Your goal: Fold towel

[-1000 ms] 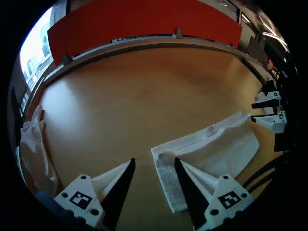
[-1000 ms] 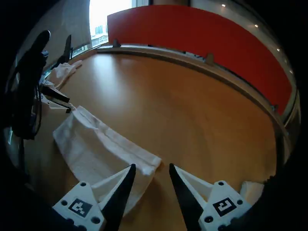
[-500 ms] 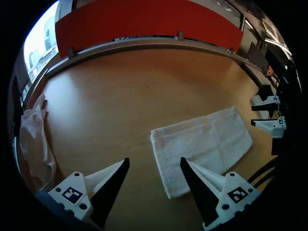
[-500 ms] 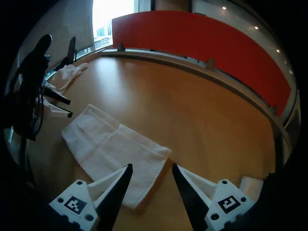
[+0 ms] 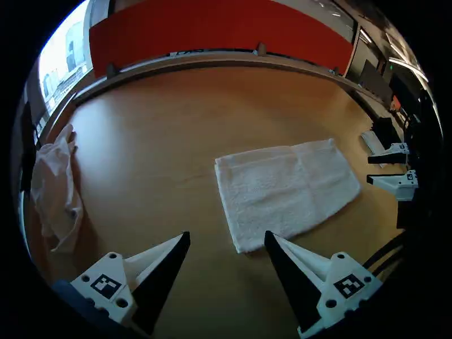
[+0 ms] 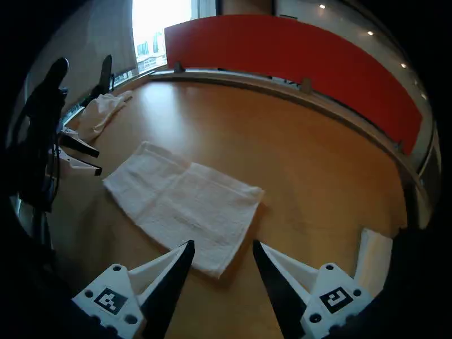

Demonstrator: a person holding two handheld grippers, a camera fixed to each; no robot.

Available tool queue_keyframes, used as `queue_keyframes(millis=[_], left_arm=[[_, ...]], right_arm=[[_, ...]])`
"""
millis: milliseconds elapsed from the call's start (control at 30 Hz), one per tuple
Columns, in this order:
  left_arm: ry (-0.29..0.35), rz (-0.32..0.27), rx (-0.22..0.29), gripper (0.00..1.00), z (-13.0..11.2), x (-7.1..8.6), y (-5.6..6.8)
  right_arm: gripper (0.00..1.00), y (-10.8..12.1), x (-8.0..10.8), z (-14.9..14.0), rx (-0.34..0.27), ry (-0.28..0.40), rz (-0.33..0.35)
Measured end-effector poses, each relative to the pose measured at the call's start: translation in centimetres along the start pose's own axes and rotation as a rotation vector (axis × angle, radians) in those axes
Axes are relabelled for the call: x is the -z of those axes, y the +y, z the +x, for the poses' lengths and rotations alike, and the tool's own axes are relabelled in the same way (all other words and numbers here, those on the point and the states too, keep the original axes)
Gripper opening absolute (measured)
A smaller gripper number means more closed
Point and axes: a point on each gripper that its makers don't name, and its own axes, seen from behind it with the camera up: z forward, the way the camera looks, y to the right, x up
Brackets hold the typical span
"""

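Note:
A white towel (image 5: pixel 285 189) lies folded flat on the wooden table, a crease running across it. In the right gripper view the same towel (image 6: pixel 183 203) sits just beyond the fingers. My left gripper (image 5: pixel 226 243) is open above the table, the towel's near corner just ahead of its tips. My right gripper (image 6: pixel 221 253) is open too, with the towel's near edge under its tips. Neither holds anything. The right gripper (image 5: pixel 387 169) also shows at the far right of the left gripper view, and the left gripper (image 6: pixel 79 153) at the left of the right gripper view.
A crumpled white cloth (image 5: pixel 53 186) lies at the table's left edge, also seen as the cloth (image 6: pixel 101 112) in the right gripper view. A folded white towel (image 6: pixel 374 263) sits at the right. A red partition (image 5: pixel 220 28) lines the far edge.
Both grippers let go of the towel and pulled back. The towel, held up at its corners a second ago, now lies flat and farther from the fingers.

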Motion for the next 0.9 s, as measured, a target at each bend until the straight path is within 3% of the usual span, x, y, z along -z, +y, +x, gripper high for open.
queue_keyframes(millis=[400,900], left_arm=[[0.002,0.013,0.042,0.98,-2.5,2.3,-0.2],[0.030,0.075,0.108,0.98,-4.6,6.3,-2.0]], right_arm=[[0.79,-0.5,0.5,-1.3,0.003,-0.008,0.022],[0.79,-1.2,-0.3,-2.3,0.087,-0.044,0.075]])
